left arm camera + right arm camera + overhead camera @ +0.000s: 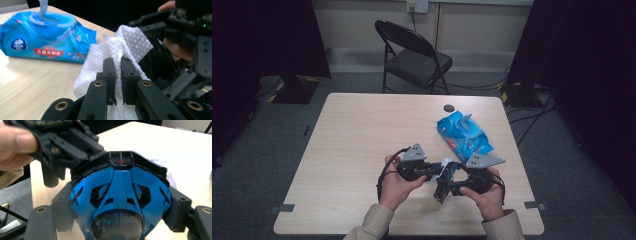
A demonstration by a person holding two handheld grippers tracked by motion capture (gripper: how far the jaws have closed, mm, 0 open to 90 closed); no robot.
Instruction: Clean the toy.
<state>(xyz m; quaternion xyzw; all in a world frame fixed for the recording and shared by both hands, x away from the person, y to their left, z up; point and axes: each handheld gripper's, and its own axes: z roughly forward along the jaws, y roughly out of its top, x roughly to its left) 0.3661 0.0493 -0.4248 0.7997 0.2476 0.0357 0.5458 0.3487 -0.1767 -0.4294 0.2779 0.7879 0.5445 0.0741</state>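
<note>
Item one: left tool (118, 75), jaws nearly together, pinching a white waffle-textured wipe (112, 52), crumpled and bunched upward. Item two: right tool (120, 202), jaws spread wide and clamped on the flanks of a blue and black goggle-like mask (120, 187) with a dark lens. We record both tools meeting at the near centre of the worktop (362, 130), the wipe against the mask's far edge. Further right and farther off: blue wipes pack (463, 134), lid open; beyond it, a small dark cap (448, 107).
</note>
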